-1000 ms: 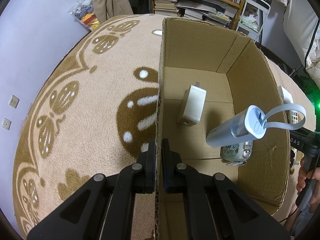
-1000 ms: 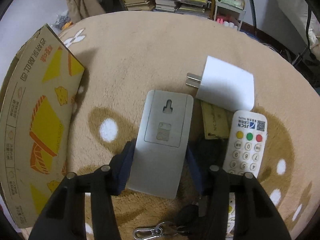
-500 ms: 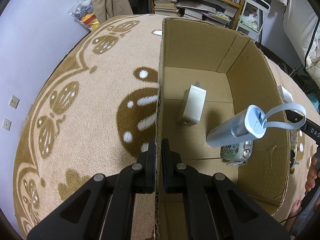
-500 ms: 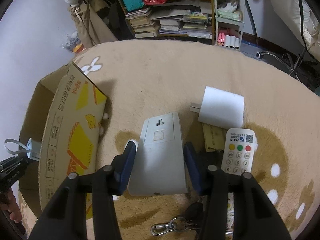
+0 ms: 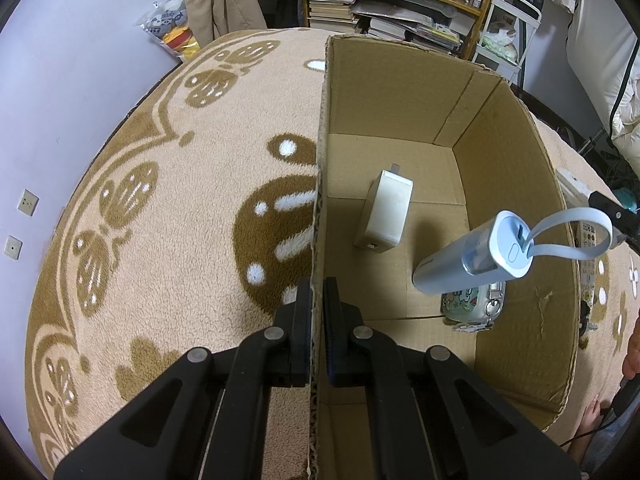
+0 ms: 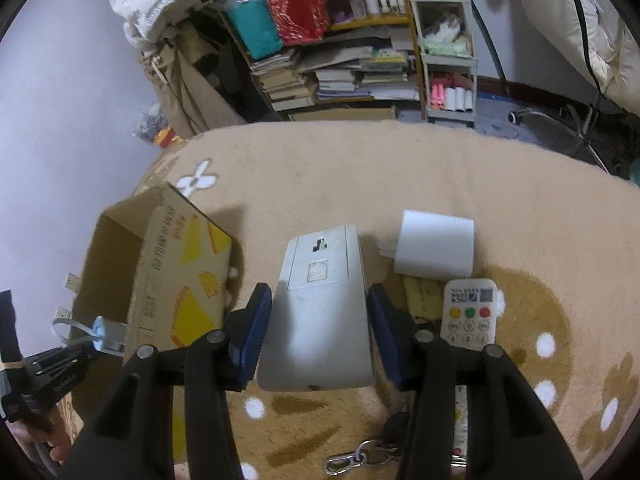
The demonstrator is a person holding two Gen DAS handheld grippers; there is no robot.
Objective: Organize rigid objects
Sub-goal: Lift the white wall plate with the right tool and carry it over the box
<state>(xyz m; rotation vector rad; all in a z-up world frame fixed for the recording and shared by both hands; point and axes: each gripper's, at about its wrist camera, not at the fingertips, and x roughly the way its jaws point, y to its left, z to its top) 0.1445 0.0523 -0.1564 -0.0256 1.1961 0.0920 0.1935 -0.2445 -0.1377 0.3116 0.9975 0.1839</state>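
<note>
**Flat white device lifted clear of the rug, box wall pinned for the drop**

Your right gripper (image 6: 318,334) holds a flat white device (image 6: 320,312) by its long edges, jaws closed to its width, with the piece raised above the patterned rug (image 6: 400,184). Your left gripper (image 5: 317,312) is clamped narrow on the near wall of the cardboard box (image 5: 516,184), one finger outside and one inside, steadying it.

The box sits to the left of the held device in the right wrist view. It already holds a white charger (image 5: 386,216), a pale blue bottle (image 5: 468,260) leaning up against the right wall with its strap looping over the rim, and a small patterned item (image 5: 474,308) beneath it.

The likely trouble is that bottle. You have to cross the rim on its side, and a low pass could snag the strap or knock the bottle over. The device's smooth faces also give the pads little to bite on, so a tilt in transit could let it slide forward. Pulling on the thin wall you pinch could buckle it or drag the box.

A white plug block (image 6: 434,244), a remote (image 6: 470,310) and a key ring (image 6: 360,458) wait on the rug.
</note>
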